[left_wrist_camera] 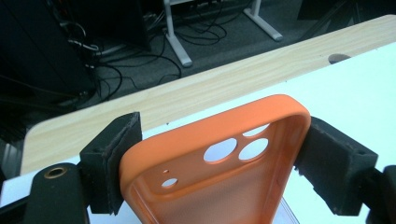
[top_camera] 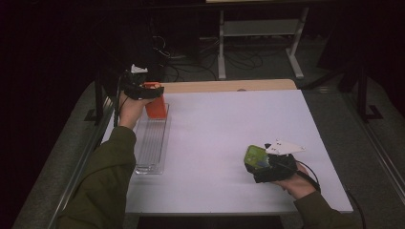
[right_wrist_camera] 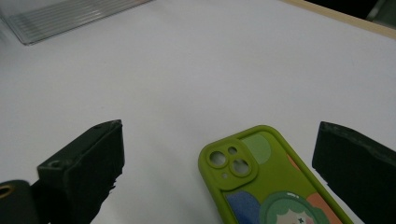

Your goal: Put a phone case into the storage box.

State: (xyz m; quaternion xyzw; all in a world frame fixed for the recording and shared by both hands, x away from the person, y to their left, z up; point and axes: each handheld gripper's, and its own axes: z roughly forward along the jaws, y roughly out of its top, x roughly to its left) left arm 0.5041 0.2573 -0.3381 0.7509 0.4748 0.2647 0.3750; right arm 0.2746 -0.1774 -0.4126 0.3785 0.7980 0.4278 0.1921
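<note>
An orange phone case [left_wrist_camera: 196, 135] with its camera cut-outs showing stands upright between the pads [left_wrist_camera: 116, 154] of my left gripper [left_wrist_camera: 217, 154], which is shut on its two long sides. From above, that gripper [top_camera: 152, 89] holds the orange case [top_camera: 156, 106] over the far end of a clear ribbed tray [top_camera: 153, 143]. A green phone case [right_wrist_camera: 275, 186] with a cartoon print lies flat on the white table. My right gripper [right_wrist_camera: 219, 158] stands open around it, with neither jaw touching it. From above, the green case [top_camera: 255, 155] sits just ahead of the right hand.
The white table top [top_camera: 215, 133] stretches between the two hands. A wooden strip [top_camera: 229, 86] runs along its far edge, with cables and a desk frame [top_camera: 258, 28] on the dark floor beyond. The tray's near end [right_wrist_camera: 70, 16] shows far off in the right gripper view.
</note>
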